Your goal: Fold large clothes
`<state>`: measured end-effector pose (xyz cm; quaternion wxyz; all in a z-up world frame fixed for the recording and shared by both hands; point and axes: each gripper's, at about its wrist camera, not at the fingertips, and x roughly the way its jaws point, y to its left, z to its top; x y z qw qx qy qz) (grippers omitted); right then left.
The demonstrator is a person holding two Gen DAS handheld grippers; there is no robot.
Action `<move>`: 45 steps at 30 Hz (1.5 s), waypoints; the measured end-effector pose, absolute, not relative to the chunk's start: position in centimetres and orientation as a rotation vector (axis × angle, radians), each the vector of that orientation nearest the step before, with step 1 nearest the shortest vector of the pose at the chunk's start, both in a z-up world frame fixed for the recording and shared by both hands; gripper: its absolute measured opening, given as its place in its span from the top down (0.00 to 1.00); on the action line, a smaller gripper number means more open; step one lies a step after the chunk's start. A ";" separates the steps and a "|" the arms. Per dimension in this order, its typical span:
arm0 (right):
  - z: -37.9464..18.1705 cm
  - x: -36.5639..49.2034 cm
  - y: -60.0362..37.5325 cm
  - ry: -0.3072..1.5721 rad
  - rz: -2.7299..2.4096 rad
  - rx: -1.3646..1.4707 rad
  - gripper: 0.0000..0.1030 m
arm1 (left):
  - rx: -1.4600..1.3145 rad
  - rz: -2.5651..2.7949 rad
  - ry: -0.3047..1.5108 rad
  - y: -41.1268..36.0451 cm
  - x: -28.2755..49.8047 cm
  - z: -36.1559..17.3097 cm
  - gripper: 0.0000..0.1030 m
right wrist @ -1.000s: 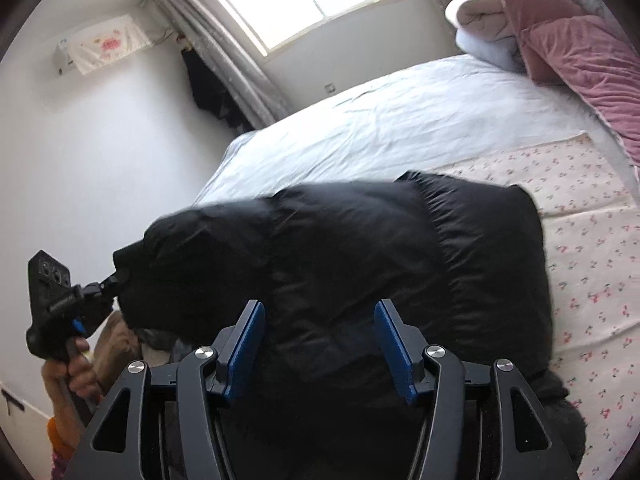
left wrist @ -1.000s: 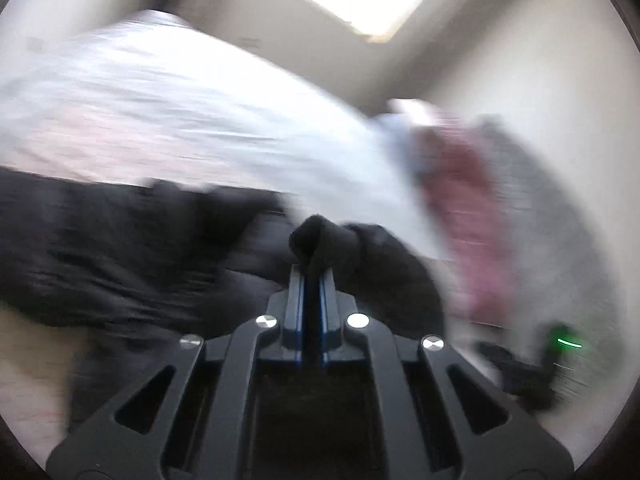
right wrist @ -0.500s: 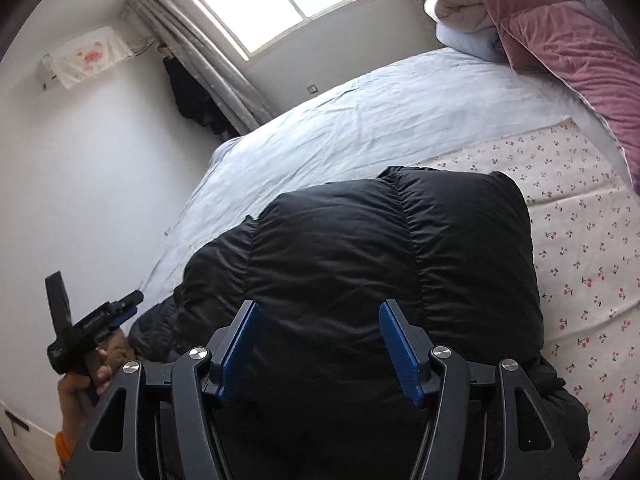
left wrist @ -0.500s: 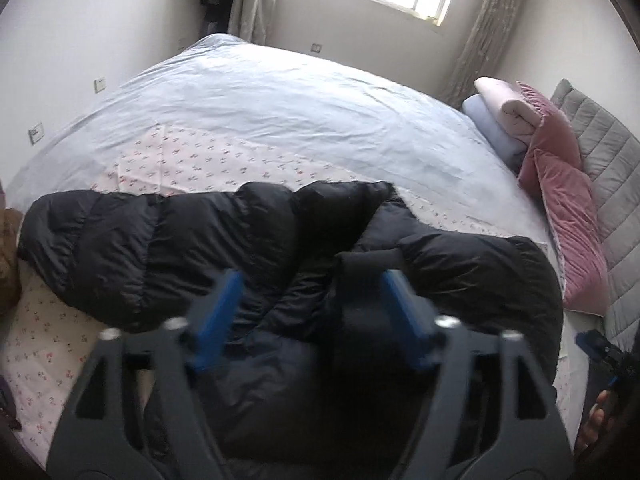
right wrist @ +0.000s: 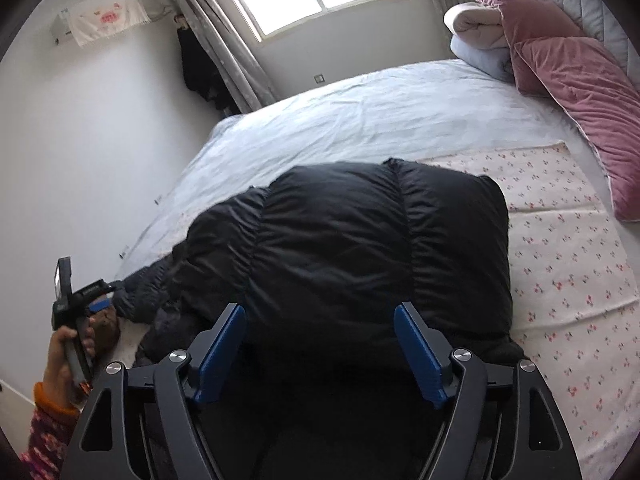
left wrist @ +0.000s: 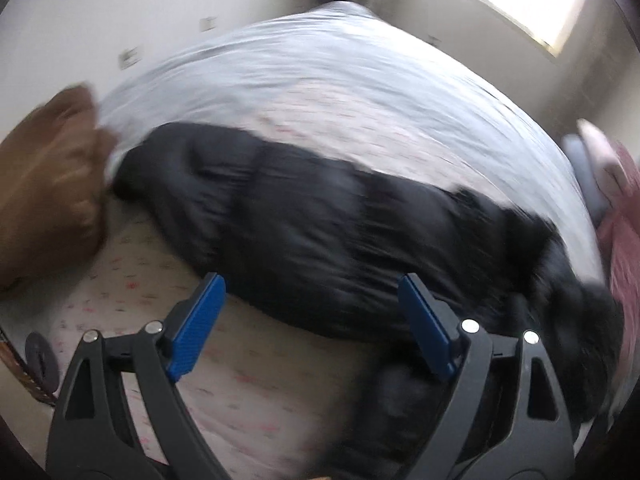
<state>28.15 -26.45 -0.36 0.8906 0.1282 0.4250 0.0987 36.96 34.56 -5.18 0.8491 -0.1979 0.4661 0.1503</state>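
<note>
A black puffer jacket (right wrist: 352, 248) lies on a floral sheet (right wrist: 568, 272) on the bed, one side folded over its body. In the blurred left wrist view the jacket (left wrist: 320, 232) stretches across the frame. My left gripper (left wrist: 310, 316) is open and empty, just above the jacket's near edge. It also shows in the right wrist view (right wrist: 102, 294), at the jacket's left end by a sleeve. My right gripper (right wrist: 320, 344) is open and empty, low over the jacket's near edge.
A pale blue bedsheet (right wrist: 360, 112) covers the far bed. Pink pillows (right wrist: 568, 80) and a rolled quilt (right wrist: 476, 36) lie at the right. A brown object (left wrist: 44, 184) sits at the bed's left edge. A white wall (right wrist: 80, 152) stands left.
My left gripper let go of the jacket sleeve, opened, and swung left toward the jacket's left end. The jacket settled flatter. My right gripper stayed open and barely moved.
</note>
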 end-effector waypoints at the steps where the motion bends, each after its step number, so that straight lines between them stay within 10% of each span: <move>1: -0.4 27.8 -26.2 0.893 0.206 0.259 0.24 | -0.442 0.336 0.982 35.7 37.0 -5.6 0.14; 14: -0.9 24.8 -23.2 0.969 0.202 0.175 0.24 | -0.803 0.524 0.993 49.0 38.7 -13.8 0.23; 21: -1.9 23.6 -23.2 1.012 0.204 0.162 0.24 | -0.949 0.426 0.864 50.2 38.0 -14.9 0.93; 37: -1.2 23.8 -25.1 0.958 0.165 0.220 0.24 | -0.201 -0.089 0.383 25.4 35.3 12.1 0.97; 45: -0.5 24.0 -25.6 0.917 0.173 0.265 0.24 | -0.045 -0.493 0.469 7.2 33.8 13.1 0.96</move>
